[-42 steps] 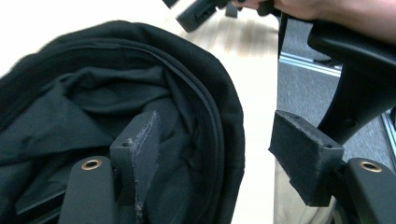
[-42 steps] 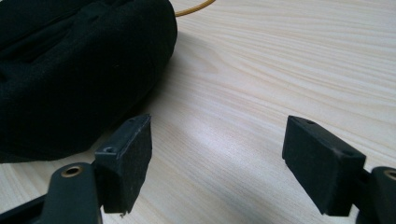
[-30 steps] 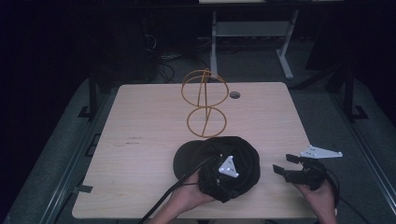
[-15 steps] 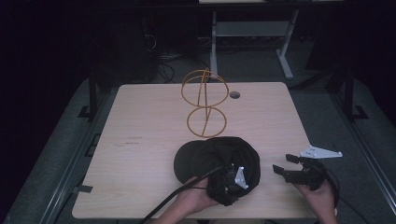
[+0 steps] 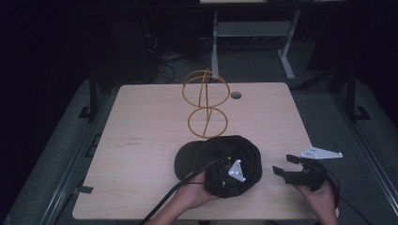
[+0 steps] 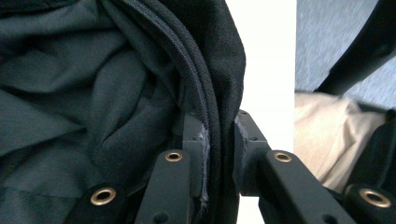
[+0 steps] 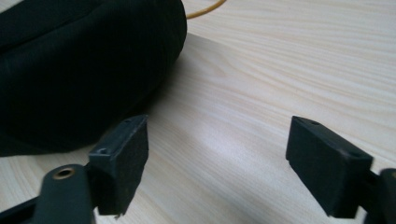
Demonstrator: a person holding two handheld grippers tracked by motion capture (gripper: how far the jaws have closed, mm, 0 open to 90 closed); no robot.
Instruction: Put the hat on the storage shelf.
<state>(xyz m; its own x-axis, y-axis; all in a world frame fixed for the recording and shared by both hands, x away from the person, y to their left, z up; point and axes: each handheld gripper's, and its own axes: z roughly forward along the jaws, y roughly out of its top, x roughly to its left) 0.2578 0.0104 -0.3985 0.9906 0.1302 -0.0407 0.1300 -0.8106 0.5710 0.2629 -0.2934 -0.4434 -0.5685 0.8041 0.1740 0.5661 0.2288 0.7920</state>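
A black cap (image 5: 206, 152) lies near the table's front edge, in front of a gold wire hat stand (image 5: 205, 102). My left gripper (image 5: 228, 174) sits on the cap's right part, and in the left gripper view its jaws are shut on the cap's rim (image 6: 217, 135), with the cap's dark lining (image 6: 84, 93) at the left. My right gripper (image 5: 283, 165) is at the front right, just right of the cap and apart from it. It stands open with nothing between its pads (image 7: 122, 158), low over bare wood, and the cap (image 7: 79, 60) shows at its upper left.
The light wooden table (image 5: 141, 140) has a round cable hole (image 5: 235, 95) at the back right. Grey floor and dark equipment with cables surround it. A white desk leg (image 5: 284, 56) stands behind. A bit of the gold stand (image 7: 205, 9) shows beyond the cap.
My left gripper has shifted slightly right and turned on the cap; its grey plate now tilts. The cap's right side has bunched a little. My right gripper has stayed put.
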